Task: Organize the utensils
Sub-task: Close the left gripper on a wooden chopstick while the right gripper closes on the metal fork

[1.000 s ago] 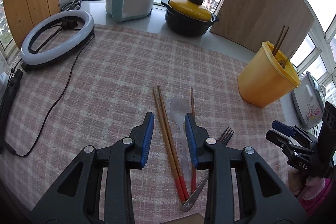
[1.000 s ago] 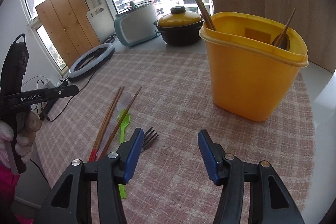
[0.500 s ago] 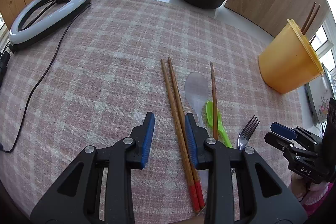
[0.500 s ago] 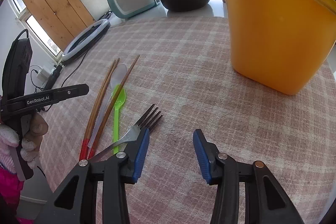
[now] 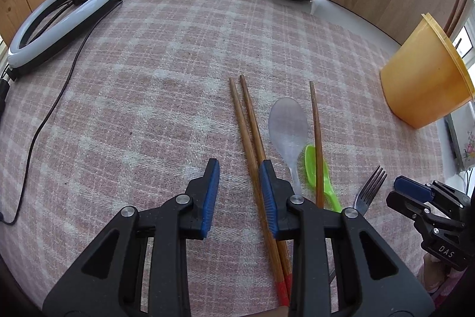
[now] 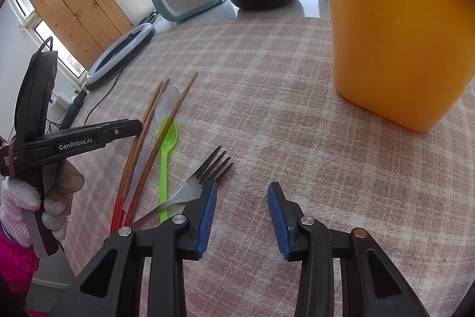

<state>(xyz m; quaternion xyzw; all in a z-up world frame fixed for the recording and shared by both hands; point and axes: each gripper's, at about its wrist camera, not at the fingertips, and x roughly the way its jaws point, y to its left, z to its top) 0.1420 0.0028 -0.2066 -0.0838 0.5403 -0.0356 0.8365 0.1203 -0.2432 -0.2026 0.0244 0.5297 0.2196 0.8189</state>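
The left gripper (image 5: 239, 192) stands apart over the chopsticks (image 5: 248, 135) at lower centre, one stick between its pads but unpinched. The right gripper (image 6: 242, 216), jaws just closing yet apart on bare cloth, has the fork (image 6: 196, 183) outside its left pad. For a clean pick, each should centre over its utensil before squeezing, then carry it to the yellow bin (image 6: 394, 28) at upper right.

the right hand-held gripper (image 6: 242, 208), its blue jaws apart and just closing with nothing between them, sits low over a checked cloth (image 6: 297, 138) beside a fork (image 6: 196, 183), chopsticks (image 6: 142, 135), green spoon (image 6: 166, 150) and yellow tub (image 6: 394, 43).
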